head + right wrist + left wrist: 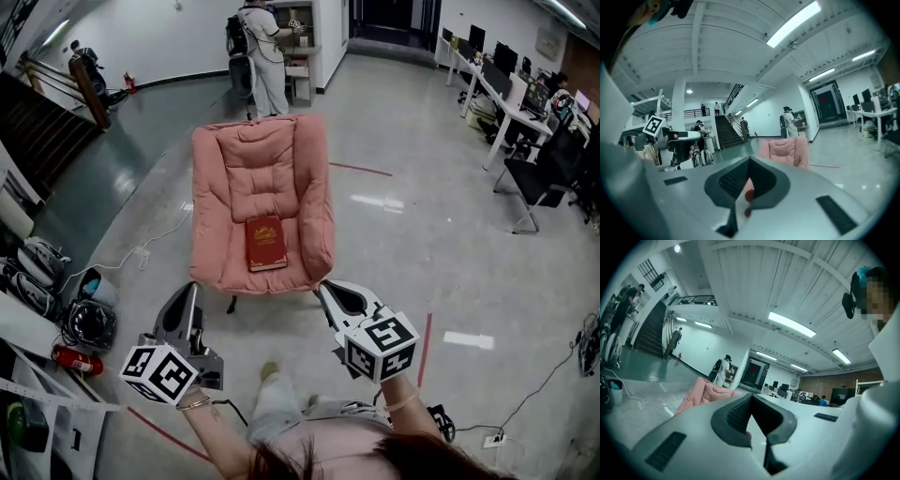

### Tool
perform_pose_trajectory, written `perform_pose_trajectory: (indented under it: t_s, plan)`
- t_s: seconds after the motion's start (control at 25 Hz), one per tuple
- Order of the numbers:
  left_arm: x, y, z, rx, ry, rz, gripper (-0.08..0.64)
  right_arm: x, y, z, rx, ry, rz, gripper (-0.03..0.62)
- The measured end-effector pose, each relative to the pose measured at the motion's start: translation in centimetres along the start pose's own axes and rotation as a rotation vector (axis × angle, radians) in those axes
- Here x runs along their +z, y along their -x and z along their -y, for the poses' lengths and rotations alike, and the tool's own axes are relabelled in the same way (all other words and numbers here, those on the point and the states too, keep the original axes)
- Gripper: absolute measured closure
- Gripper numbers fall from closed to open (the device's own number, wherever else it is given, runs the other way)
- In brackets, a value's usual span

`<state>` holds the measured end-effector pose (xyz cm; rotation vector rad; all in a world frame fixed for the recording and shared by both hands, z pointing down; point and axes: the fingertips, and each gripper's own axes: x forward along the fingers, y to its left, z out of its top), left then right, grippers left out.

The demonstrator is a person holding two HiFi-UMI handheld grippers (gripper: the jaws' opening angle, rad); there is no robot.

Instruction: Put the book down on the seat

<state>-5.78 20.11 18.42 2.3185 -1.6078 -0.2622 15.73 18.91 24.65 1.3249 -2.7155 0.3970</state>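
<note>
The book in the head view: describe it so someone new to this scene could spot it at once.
In the middle of the grey floor stands a pink padded chair. On the front of its seat lies the book, flat, cover up. It is dark red with gold print, the only thing on the chair.

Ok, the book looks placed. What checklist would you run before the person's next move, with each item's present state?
1. Book lies flat on the seat of the pink chair: ok.
2. Book is inside the seat's front edge: ok, though close to it.
3. Left gripper jaws together, nothing between them: ok.
4. Right gripper jaws together, nothing between them: ok.
5. Both grippers apart from chair and book: ok.
6. White cable lies left of the chair, not between the grippers and it: ok.
</note>
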Motion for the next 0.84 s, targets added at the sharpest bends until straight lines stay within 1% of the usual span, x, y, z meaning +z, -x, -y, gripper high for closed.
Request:
perform_pose_trajectory:
  t_s: [0.2,0.32,0.44,0.52,0.68,0.84]
  plan:
    - [0.3,-1.4,0.4,-0.013,-0.048,0.0,0.561,0.0,-0.3,0.5,-0.024,0.011,0.005,0.577]
    - [0.7,-2.6,0.3,-0.045,-0.058,0.012,0.561,0.4,-0.8,0.7,-0.044,0.019,0.009,0.577]
    - [1.5,-3.7,-0.1,-0.084,-0.084,0.023,0.561,1.2,-1.8,0.6,-0.064,0.027,0.017,0.577]
    - [2.1,-4.2,-1.0,-0.088,-0.092,0.031,0.561,1.8,-2.7,0.3,-0.079,0.04,0.024,0.577]
    - [3.6,-5.1,-3.8,-0.063,-0.064,0.056,0.561,2.6,-4.7,-0.3,-0.105,0.069,0.02,0.577]
    - [5.4,-5.6,-5.9,-0.095,-0.035,0.103,0.561,3.1,-6.6,-1.1,-0.113,0.076,0.024,0.577]
